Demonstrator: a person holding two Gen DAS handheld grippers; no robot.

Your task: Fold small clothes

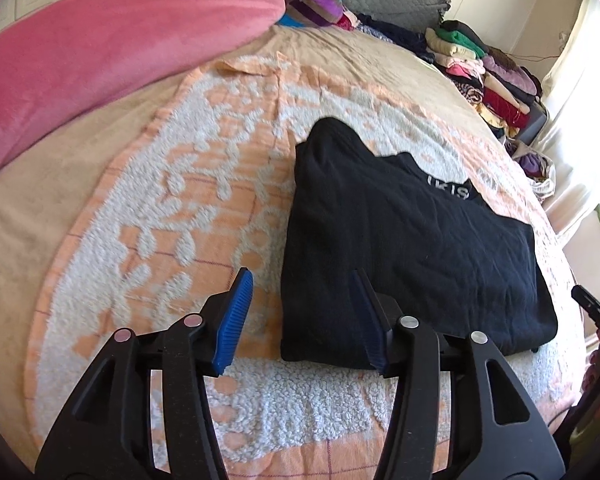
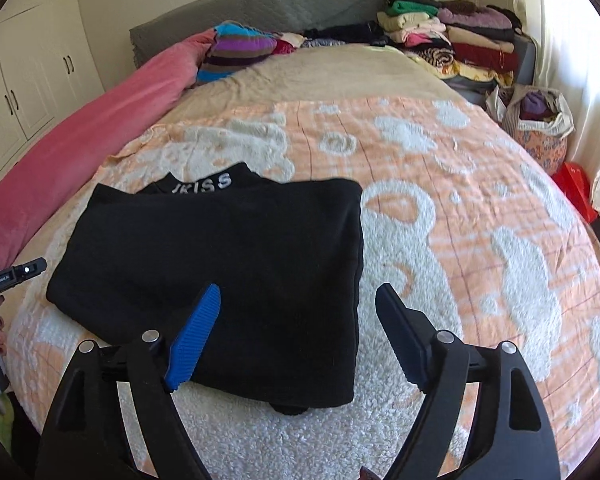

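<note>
Black garment (image 1: 400,248), already folded into a rough rectangle, lay on the patterned blanket (image 1: 188,208) near the bed's front edge. Left hand-held gripper (image 1: 304,320) hovered spread wide over its near-left corner, empty; right hand-held gripper (image 2: 300,336) likewise gaped, straddling its near-right edge. A small lump poked out beneath the near hem, possibly a sleeve end. For a clean next fold, I judged both should pinch all layers at the near corners and lift together.
</note>
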